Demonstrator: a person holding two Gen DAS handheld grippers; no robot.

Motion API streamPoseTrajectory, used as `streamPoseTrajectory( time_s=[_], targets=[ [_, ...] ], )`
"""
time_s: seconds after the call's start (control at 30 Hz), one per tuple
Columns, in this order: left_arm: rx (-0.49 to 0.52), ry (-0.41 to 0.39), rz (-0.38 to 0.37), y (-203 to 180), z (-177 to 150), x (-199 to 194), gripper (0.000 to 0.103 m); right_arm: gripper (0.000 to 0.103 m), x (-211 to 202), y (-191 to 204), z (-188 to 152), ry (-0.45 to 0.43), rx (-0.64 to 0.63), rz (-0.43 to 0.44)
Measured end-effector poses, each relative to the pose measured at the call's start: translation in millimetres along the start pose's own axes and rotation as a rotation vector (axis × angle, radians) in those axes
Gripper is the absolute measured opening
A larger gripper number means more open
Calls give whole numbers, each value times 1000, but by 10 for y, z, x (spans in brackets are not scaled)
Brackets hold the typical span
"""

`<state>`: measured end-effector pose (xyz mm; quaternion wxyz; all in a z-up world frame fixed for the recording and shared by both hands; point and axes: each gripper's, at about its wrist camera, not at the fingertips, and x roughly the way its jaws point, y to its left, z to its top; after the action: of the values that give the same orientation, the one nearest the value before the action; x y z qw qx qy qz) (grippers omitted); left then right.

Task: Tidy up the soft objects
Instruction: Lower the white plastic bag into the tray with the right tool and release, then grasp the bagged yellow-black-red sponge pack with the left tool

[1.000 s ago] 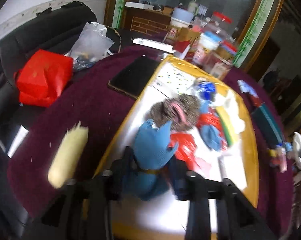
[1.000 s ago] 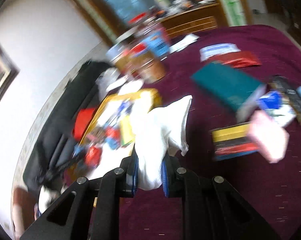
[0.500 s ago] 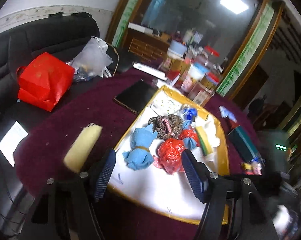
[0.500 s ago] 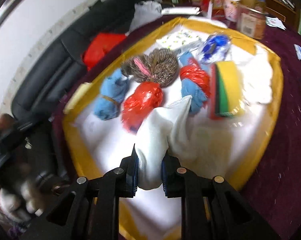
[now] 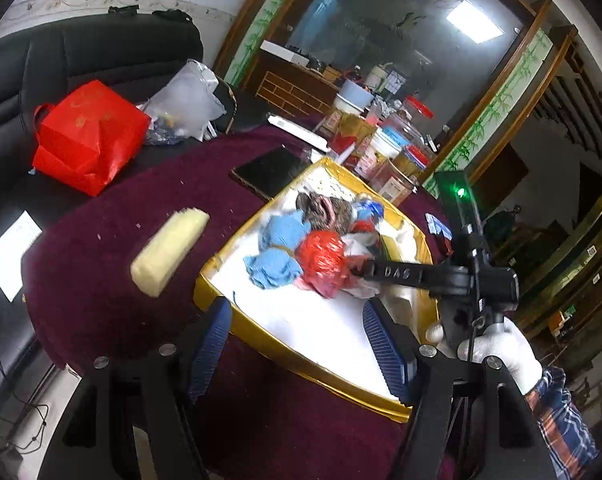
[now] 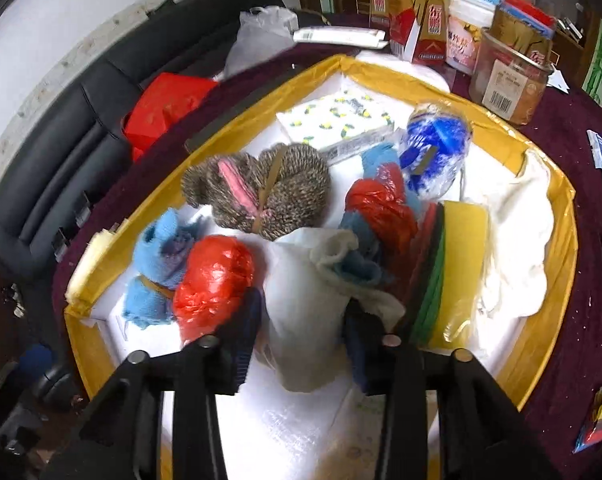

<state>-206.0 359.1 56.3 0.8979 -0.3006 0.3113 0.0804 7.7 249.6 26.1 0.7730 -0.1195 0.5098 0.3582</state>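
My right gripper (image 6: 301, 320) hangs over the yellow-rimmed tray (image 6: 557, 184) on the maroon worktop (image 5: 101, 280), its fingers (image 6: 243, 340) opening around a white cloth (image 6: 301, 304) that stands bunched between them on the tray's white floor. The pads look to have come off the cloth's sides, though the left one is blurred and I cannot be sure of it.

The cloth sits near the tray's near edge, touching a red plastic bundle (image 6: 213, 284) on one side and a stack of coloured sponges (image 6: 449, 264) on the other. Beyond the red bundle lies a light blue knitted piece (image 6: 157, 268) against the tray's left rim. Toward the far edge lie a speckled grey knitted hat (image 6: 269, 192), a second red bundle (image 6: 381, 208), a blue-and-white wrapped item (image 6: 437, 148) and a pack of patterned tissues (image 6: 337, 120). More white cloth (image 6: 521, 240) is heaped along the right rim.

My left gripper (image 5: 297, 344) hovers above the tray's near left corner, its fingers (image 5: 211, 344) apart with nothing between them. A pale yellow sponge (image 5: 169, 250) lies alone on the worktop left of the tray. A gloved hand (image 5: 497, 348) grips the right tool's handle at the tray's right side.
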Motion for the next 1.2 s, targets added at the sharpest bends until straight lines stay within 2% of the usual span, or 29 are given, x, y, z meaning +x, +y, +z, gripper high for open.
streamPoseTrajectory(
  time_s=[0.13,0.3,0.4,0.57,0.67,0.8,0.93,1.1,1.13,1.2],
  targets=[
    [10,8,3,-46,-54,-24,73,56,-354,-124,-81,-85,55,60],
    [22,10,3,-142,-111,-65,75,62,-1024,-432,-403,-237,89,66],
    [40,20,-5,-256,-164,-61,75,71,-1387,-718,-717,-327,116,9],
    [98,40,-35,-582,-245,-39,75,72,-1825,-1431,-1268,-411,226,-122],
    [150,58,-71,-863,-322,-11,75,72,-2036,-1998,-1642,-441,343,-208],
    [232,121,-116,-1330,-468,128,75,72,-2205,-2673,-2049,-499,521,-267],
    [336,165,-153,-1851,-636,214,75,72,-2258,-3098,-2345,-550,613,-313],
    [501,218,-172,-2514,-801,421,75,72,-2164,-3541,-2627,-577,719,-268],
    [531,229,-169,-2641,-834,502,75,72,-2112,-3604,-2645,-551,748,-250],
    [590,245,-165,-2867,-896,700,75,72,-2111,-3673,-2697,-564,781,-172]
  ],
)
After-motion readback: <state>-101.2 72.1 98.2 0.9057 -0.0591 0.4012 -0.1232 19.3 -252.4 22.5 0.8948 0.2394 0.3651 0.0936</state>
